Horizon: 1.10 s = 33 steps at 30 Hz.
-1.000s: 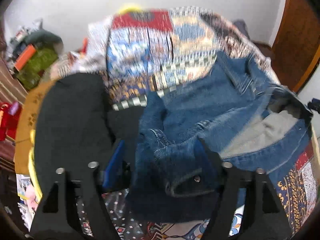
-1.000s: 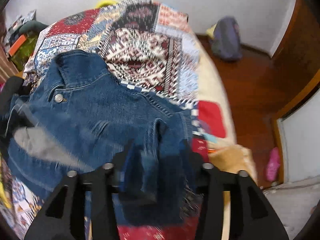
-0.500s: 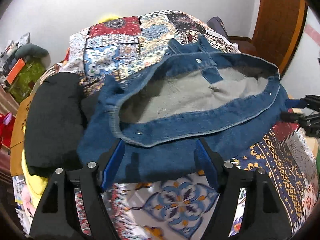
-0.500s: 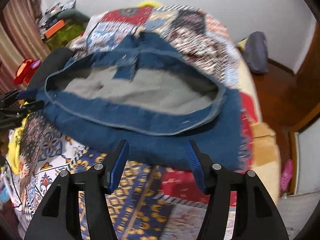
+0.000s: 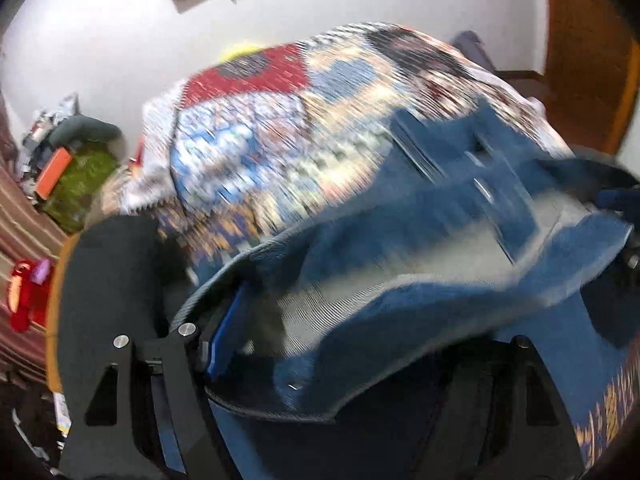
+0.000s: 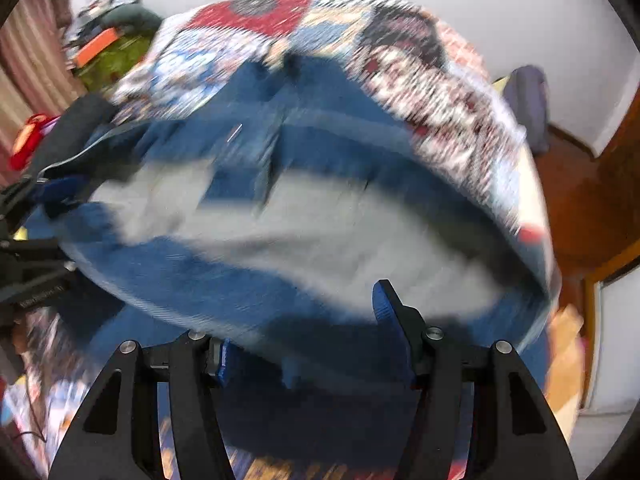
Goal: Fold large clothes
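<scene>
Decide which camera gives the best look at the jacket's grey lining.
The right wrist view: the grey lining fills the picture's middle as a broad band inside the denim jacket. The left wrist view shows a narrower, blurrier strip of it under the folded hem.

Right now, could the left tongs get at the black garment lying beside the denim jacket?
Probably not directly. The left tongs are draped by the denim jacket, apparently carrying it. The black garment lies just beside them, unobstructed, so letting the jacket go should free the way.
</scene>
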Each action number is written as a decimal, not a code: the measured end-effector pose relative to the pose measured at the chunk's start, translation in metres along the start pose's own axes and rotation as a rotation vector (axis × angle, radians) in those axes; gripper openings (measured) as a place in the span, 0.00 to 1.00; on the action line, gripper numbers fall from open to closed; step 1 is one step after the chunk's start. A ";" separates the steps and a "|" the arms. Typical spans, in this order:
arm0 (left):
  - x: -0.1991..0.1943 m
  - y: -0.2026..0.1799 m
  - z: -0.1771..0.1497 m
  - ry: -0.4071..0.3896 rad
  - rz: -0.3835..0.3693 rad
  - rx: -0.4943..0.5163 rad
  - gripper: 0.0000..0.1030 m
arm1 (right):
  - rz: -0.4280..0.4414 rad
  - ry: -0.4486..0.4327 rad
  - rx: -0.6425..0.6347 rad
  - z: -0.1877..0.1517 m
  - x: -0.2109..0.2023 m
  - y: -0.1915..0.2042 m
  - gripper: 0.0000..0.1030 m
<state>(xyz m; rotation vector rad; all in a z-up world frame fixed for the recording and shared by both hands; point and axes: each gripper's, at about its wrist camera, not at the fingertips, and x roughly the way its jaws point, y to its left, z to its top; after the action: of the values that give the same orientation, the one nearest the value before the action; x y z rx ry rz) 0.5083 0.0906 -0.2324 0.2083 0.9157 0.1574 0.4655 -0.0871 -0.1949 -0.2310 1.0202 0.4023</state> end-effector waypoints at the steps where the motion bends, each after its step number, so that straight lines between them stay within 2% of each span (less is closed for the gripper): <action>1: -0.001 0.008 0.012 -0.007 -0.014 -0.025 0.70 | -0.033 -0.026 0.026 0.017 -0.001 -0.007 0.54; 2: -0.005 0.016 0.021 -0.023 -0.014 -0.052 0.70 | -0.043 -0.043 0.045 0.027 -0.004 -0.011 0.54; 4: -0.019 0.029 0.035 -0.086 0.017 -0.090 0.70 | -0.008 -0.080 0.080 0.045 -0.014 -0.015 0.54; 6: -0.031 0.040 0.042 -0.121 0.013 -0.115 0.70 | 0.014 -0.133 0.078 0.049 -0.026 -0.012 0.54; 11: -0.054 0.054 0.031 -0.115 -0.096 -0.159 0.70 | 0.053 -0.192 0.053 0.039 -0.048 0.006 0.55; 15: -0.056 0.038 0.003 -0.052 -0.174 -0.116 0.70 | 0.117 -0.146 0.006 0.020 -0.044 0.024 0.55; 19: -0.039 0.014 -0.030 0.045 -0.243 -0.082 0.71 | 0.146 -0.073 -0.056 -0.004 -0.025 0.043 0.55; 22: -0.024 0.006 -0.054 0.123 -0.286 -0.098 0.70 | 0.158 0.005 -0.071 -0.021 -0.006 0.045 0.55; 24: -0.012 0.006 -0.071 0.168 -0.301 -0.116 0.71 | 0.167 0.018 -0.054 -0.031 -0.001 0.036 0.58; 26: -0.016 0.008 -0.081 0.125 -0.307 -0.115 0.71 | 0.172 0.011 -0.012 -0.037 -0.003 0.022 0.69; 29: -0.027 0.009 -0.091 0.096 -0.249 -0.071 0.74 | 0.164 0.011 0.036 -0.046 -0.007 -0.005 0.70; 31: -0.031 0.014 -0.096 0.084 -0.233 -0.069 0.78 | 0.092 0.030 0.063 -0.054 -0.004 -0.021 0.70; 33: -0.035 0.022 -0.104 0.084 -0.234 -0.090 0.78 | 0.069 0.039 0.096 -0.059 -0.001 -0.039 0.70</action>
<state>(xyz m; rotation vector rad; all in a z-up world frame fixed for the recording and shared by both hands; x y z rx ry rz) 0.4032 0.1160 -0.2621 0.0101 1.0073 -0.0094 0.4359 -0.1441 -0.2235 -0.1184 1.0849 0.4112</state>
